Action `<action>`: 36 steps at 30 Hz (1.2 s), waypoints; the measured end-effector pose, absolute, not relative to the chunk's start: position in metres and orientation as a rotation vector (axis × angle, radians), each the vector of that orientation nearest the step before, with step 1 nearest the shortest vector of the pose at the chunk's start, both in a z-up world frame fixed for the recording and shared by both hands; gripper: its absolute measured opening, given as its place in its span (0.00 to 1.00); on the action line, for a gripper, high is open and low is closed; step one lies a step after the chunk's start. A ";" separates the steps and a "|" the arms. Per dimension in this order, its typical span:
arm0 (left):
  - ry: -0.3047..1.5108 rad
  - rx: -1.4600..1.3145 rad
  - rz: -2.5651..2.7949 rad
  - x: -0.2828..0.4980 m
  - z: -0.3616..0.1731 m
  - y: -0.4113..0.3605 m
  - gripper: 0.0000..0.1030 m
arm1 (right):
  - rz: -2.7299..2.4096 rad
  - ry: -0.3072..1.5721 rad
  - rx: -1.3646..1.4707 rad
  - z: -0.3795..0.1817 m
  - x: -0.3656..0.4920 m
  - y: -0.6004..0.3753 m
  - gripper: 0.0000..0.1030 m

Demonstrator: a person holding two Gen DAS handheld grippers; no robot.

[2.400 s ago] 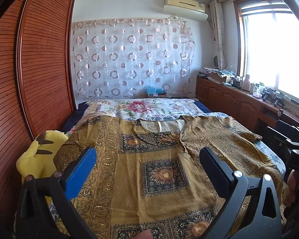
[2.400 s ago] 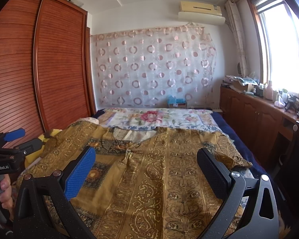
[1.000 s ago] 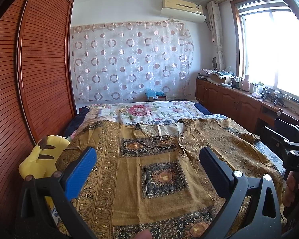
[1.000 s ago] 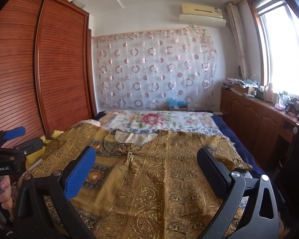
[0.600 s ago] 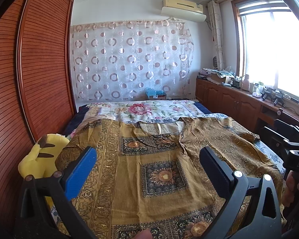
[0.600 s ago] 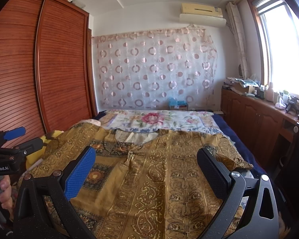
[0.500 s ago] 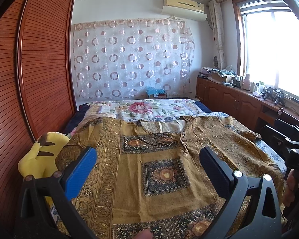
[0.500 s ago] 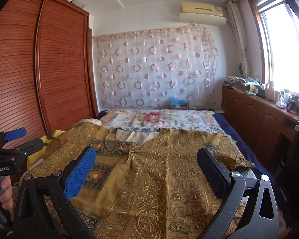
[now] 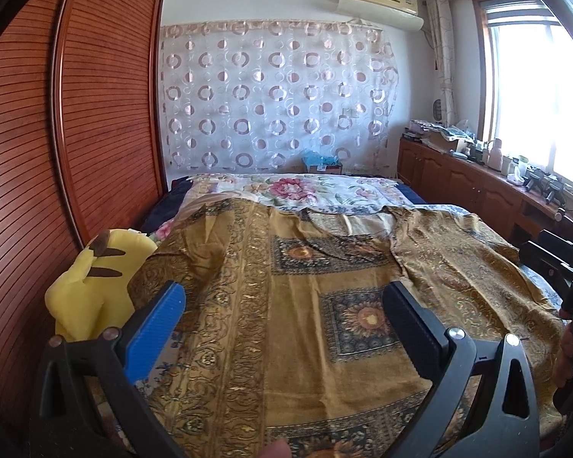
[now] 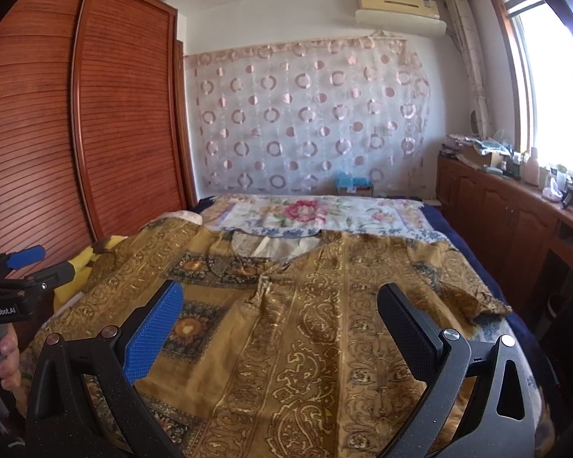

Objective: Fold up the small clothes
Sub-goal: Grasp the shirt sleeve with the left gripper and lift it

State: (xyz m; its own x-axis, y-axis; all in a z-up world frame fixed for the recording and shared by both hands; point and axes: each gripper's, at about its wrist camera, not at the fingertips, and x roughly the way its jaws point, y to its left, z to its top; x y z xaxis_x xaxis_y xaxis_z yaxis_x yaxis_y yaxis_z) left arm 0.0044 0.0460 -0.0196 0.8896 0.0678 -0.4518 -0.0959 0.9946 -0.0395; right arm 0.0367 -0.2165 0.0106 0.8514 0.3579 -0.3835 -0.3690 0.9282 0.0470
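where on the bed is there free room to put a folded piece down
The floral sheet beyond the garment's neckline, up to the circle-patterned curtain, lies bare. The gold garment covers the near bed from edge to edge, and a yellow plush crowds the wardrobe side.

Both wrist views low, facing headward, sharing bed (image 9: 317, 187)

Gold patterned garment (image 9: 324, 305) flat on bed (image 9: 298, 191)

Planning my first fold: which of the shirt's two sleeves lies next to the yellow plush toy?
The left sleeve, on the wardrobe side, beside the yellow plush toy. The right sleeve lies on the window side.
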 end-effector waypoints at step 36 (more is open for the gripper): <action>0.952 -0.299 0.099 0.108 -0.120 0.232 0.69 | 0.646 0.654 -0.202 -0.068 0.089 -0.111 0.99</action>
State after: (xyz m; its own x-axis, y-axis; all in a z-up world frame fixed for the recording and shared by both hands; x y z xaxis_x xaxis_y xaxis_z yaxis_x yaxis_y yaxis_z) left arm 0.1082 0.2318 -0.1197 0.5789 -0.0478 -0.8140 -0.2142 0.9543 -0.2084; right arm 0.0889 -0.1113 -0.0677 0.6081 0.4933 -0.6220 -0.6158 0.7876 0.0225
